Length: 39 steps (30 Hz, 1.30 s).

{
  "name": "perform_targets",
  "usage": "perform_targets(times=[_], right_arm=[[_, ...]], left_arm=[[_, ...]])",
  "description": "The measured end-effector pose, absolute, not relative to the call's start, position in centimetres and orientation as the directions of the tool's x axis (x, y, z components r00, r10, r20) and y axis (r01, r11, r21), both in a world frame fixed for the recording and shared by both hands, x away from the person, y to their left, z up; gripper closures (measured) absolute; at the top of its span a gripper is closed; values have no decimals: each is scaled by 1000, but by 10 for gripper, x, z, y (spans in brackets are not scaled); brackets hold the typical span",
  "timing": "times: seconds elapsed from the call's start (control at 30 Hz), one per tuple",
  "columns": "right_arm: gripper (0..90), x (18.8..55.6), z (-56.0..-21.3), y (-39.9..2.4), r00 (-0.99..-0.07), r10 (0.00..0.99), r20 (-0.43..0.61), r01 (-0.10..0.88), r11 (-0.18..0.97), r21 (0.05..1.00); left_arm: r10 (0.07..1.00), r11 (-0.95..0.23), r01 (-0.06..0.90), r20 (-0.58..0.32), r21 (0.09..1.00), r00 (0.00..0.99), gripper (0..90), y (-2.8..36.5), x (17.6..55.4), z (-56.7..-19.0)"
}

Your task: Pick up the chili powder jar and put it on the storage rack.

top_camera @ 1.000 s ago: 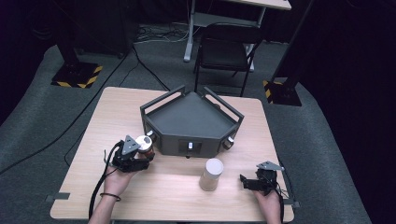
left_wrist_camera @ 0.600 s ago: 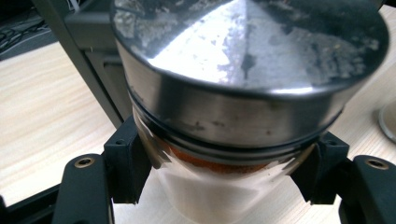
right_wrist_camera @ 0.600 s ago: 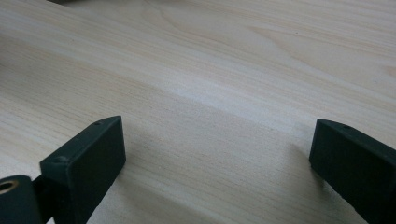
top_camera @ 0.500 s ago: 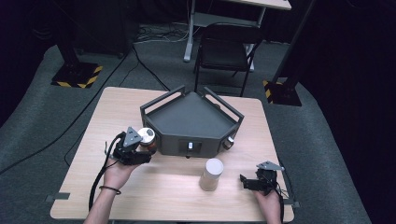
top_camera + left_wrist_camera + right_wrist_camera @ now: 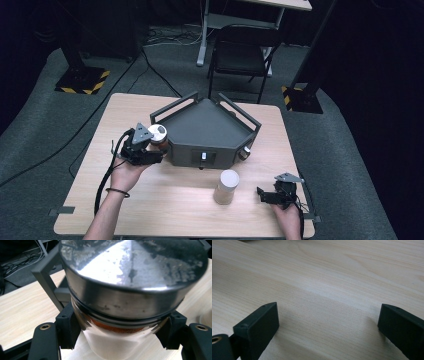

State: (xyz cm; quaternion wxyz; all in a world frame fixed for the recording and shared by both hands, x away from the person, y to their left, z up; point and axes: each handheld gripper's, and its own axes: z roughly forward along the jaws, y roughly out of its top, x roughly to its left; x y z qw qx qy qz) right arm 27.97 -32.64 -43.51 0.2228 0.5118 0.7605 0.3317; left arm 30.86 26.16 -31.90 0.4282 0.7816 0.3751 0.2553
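You are clamping the jar (image 5: 130, 302) in your left gripper (image 5: 142, 150) beside the tray (image 5: 205, 125); keep it upright. Your right gripper (image 5: 275, 194) is resting released near the desk's (image 5: 165, 200) right edge.

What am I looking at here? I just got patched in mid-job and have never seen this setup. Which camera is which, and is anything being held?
There is no robot arm. A person sits at a wooden table and holds a pair of hand-held tongs in each hand.

The wide picture comes from a fixed camera above the table; the person's forearms enter from the bottom. The two close-ups come from cameras riding on the tongs, looking along their black jaws.

On the table stands a dark grey angular tray with raised frame handles. In front of it stands a pale upright cylinder container, touched by nothing.

The left tongs are at the tray's left corner, shut on a jar with a shiny metal lid; orange-brown contents show through the glass just below the lid.

The right tongs rest low at the table's right edge, jaws wide apart, holding nothing.
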Motion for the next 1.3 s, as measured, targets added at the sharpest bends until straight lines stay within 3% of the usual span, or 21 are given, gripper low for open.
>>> perform_targets(times=[0.77, 1.3], right_arm=[[22, 280, -435, -327, -381, 925, 1, 630, 259, 732], [22, 280, -435, -327, -382, 924, 1, 630, 260, 732]], left_arm=[[798, -370, 352, 101, 860, 594, 305, 233, 343, -285], [806, -343, 410, 40, 845, 591, 304, 206, 377, -299]])
